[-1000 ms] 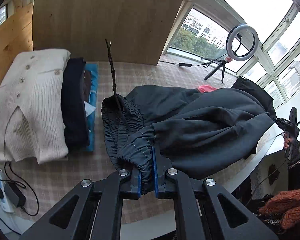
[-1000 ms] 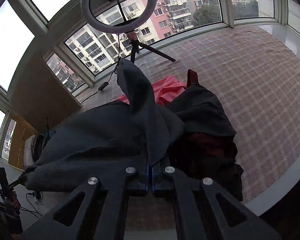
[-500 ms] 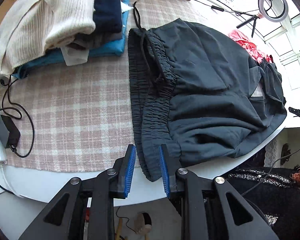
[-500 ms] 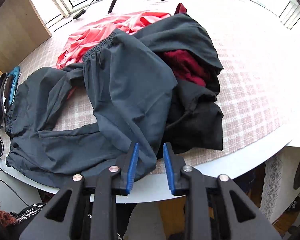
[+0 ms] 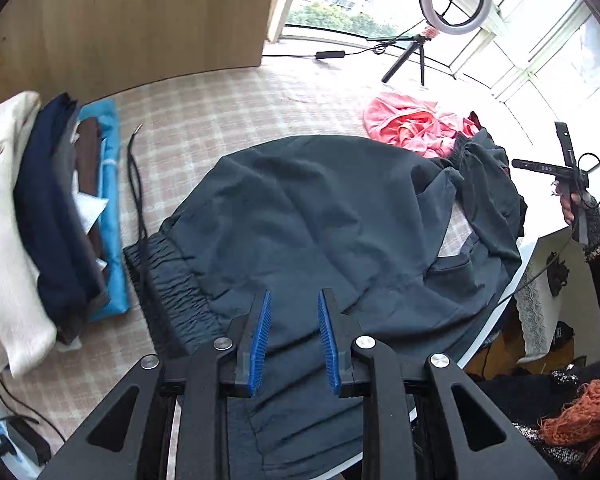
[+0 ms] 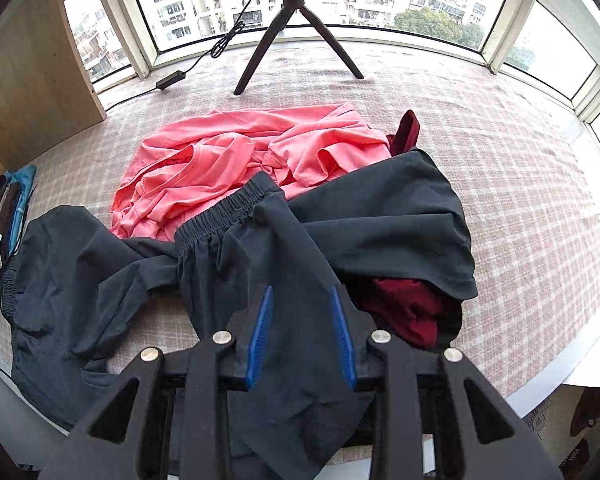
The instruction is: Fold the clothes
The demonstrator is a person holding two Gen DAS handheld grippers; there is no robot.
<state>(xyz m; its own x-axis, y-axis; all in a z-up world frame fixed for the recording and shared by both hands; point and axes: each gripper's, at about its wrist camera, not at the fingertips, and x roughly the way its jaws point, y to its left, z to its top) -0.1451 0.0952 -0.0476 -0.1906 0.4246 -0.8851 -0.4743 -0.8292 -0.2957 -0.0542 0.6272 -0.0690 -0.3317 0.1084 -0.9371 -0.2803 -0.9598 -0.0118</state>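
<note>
Dark grey trousers [image 5: 312, 216] lie spread on the checked table, elastic waistband [image 5: 168, 284] at the left with a black drawstring [image 5: 134, 176] trailing away. My left gripper [image 5: 293, 300] is open and empty just above the trousers near the waistband. In the right wrist view the trousers [image 6: 236, 276] lie rumpled, a cuff [image 6: 228, 208] resting on a pink shirt [image 6: 236, 160]. My right gripper [image 6: 301, 292] is open and empty above the leg fabric. The right gripper also shows in the left wrist view [image 5: 560, 164], held off the table's right edge.
A stack of folded clothes [image 5: 40, 216] lies at the left, cream cardigan on top. A dark red garment [image 6: 404, 312] lies under a black one [image 6: 400, 208]. A ring light on a tripod [image 5: 420, 52] stands at the back by the windows. A power strip [image 5: 4, 440] lies front left.
Both grippers have let go of the trousers, opened and drawn back. The trousers, held up a second ago, now lie on the table.
</note>
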